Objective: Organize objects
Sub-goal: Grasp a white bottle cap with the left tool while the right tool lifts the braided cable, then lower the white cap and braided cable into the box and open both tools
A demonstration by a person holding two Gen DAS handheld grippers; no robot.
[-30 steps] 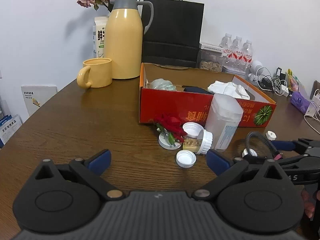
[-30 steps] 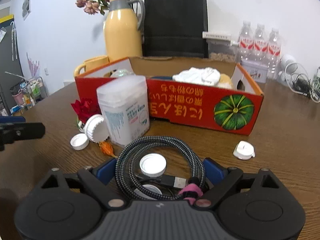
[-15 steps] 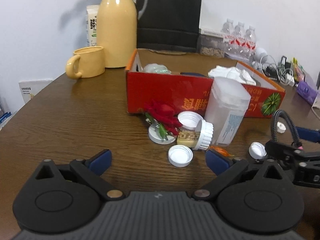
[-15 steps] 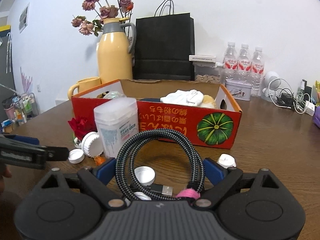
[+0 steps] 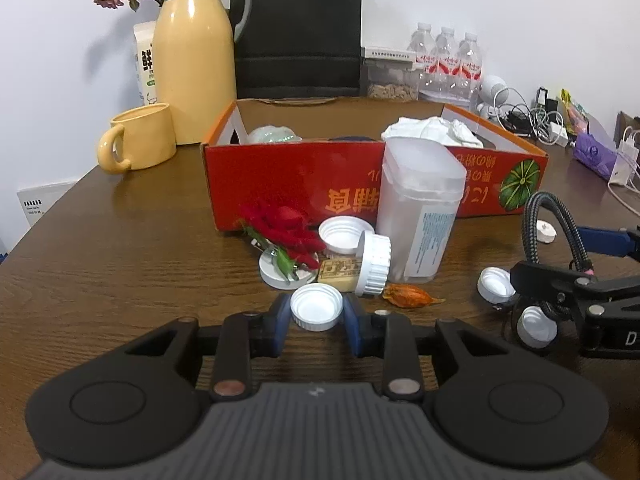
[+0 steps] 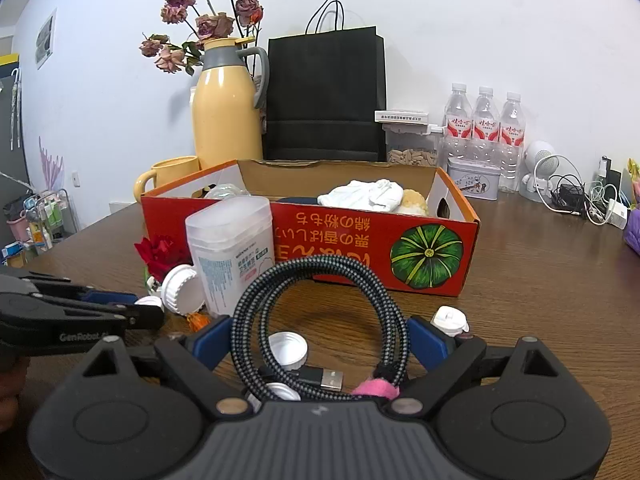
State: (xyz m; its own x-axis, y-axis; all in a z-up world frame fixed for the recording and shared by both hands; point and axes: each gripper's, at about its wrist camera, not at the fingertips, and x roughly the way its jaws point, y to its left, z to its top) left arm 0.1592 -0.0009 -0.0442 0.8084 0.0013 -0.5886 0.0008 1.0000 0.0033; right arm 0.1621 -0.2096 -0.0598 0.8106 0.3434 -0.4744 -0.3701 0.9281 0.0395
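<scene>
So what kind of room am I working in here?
Probably an office or meeting room, not a kitchen: a large wooden table against a plain white wall, a pack of water bottles, and a tangle of chargers and cables at the right edge.

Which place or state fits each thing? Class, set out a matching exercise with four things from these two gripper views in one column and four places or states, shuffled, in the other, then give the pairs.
Things
1. white bottle cap
2. coiled braided cable
3. white cloth
4. yellow mug

Places or states
A. inside the red cardboard box
B. between the fingers of the left gripper
C. on the table beside the yellow thermos
D. standing upright between the fingers of the right gripper

Pairs: 1-B, 2-D, 3-A, 4-C
</scene>
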